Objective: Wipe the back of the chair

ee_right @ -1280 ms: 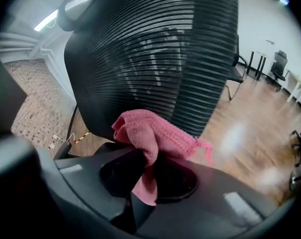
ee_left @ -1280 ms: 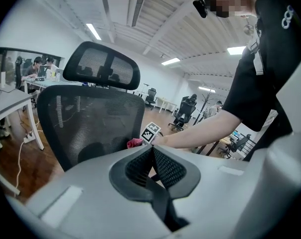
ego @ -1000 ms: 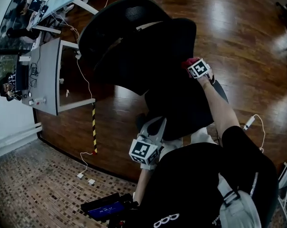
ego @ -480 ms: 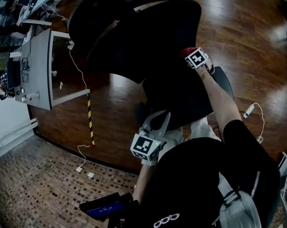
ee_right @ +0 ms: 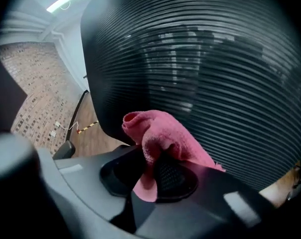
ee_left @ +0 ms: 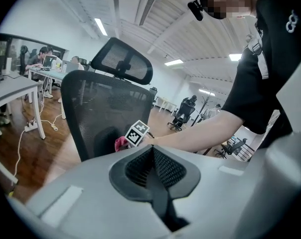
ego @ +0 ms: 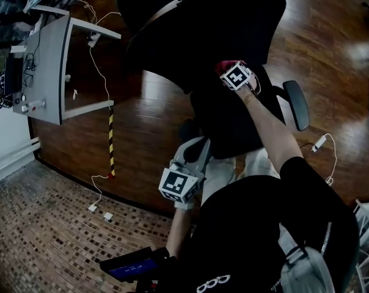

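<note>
A black office chair with a mesh back (ego: 197, 35) fills the top middle of the head view; its headrest (ee_left: 123, 61) shows in the left gripper view. My right gripper (ego: 230, 73) is shut on a pink cloth (ee_right: 160, 136) that lies pressed against the mesh back (ee_right: 215, 68). The cloth (ego: 223, 67) peeks out beside the marker cube. My left gripper (ego: 198, 152) hangs low near the person's body, well apart from the chair, its jaws closed on nothing (ee_left: 151, 166). From there the right gripper's cube (ee_left: 137, 132) and the cloth (ee_left: 120, 143) show against the backrest (ee_left: 103, 108).
A grey desk (ego: 47, 66) with cables stands at the left. A yellow-black striped strip (ego: 109, 142) and white cords (ego: 322, 142) lie on the wood floor. The chair's armrest (ego: 297, 104) juts out to the right. More chairs (ee_left: 185, 111) and seated people (ee_left: 41, 59) are farther off.
The chair has swung up and right in the head view, and its armrest has come into sight. The right gripper has shifted left with the cloth on the backrest. The left gripper hardly moved.
</note>
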Demonstrator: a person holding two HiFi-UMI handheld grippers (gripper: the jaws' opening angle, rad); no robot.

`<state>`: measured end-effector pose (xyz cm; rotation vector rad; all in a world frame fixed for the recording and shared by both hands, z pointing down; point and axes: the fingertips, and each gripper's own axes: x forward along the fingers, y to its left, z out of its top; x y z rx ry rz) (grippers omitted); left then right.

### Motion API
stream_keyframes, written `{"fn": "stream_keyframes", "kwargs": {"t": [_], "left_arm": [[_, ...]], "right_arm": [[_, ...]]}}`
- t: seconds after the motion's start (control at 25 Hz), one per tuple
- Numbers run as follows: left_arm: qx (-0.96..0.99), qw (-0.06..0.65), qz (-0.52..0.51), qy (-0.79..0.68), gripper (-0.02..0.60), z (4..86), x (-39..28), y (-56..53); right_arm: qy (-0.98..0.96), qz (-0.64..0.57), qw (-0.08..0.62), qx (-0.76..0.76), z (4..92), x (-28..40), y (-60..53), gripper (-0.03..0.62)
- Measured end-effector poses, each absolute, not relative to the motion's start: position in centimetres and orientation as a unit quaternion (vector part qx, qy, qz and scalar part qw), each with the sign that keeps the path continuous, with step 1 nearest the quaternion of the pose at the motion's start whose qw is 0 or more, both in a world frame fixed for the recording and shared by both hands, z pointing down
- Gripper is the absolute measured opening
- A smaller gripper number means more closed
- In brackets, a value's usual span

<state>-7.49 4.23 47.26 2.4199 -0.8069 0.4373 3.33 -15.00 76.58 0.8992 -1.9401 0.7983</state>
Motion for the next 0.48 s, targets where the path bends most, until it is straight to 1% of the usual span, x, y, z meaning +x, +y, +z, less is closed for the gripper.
{"fn": "stream_keyframes", "kwargs": {"t": [0.36,0.48], "left_arm": [[0.887,0.277,0.163,-0.332,-0.011,48.0,-13.9,5.9],[0.884,0.283,0.169,-0.332,-0.011,48.4,-14.8,6.9]], "right_arm": [[-0.797,0.308,0.414,0.315,77.1,-7.5,-14.1,0.049],[-0.798,0.317,0.408,0.311,77.1,-9.7,-13.7,0.049]]}}
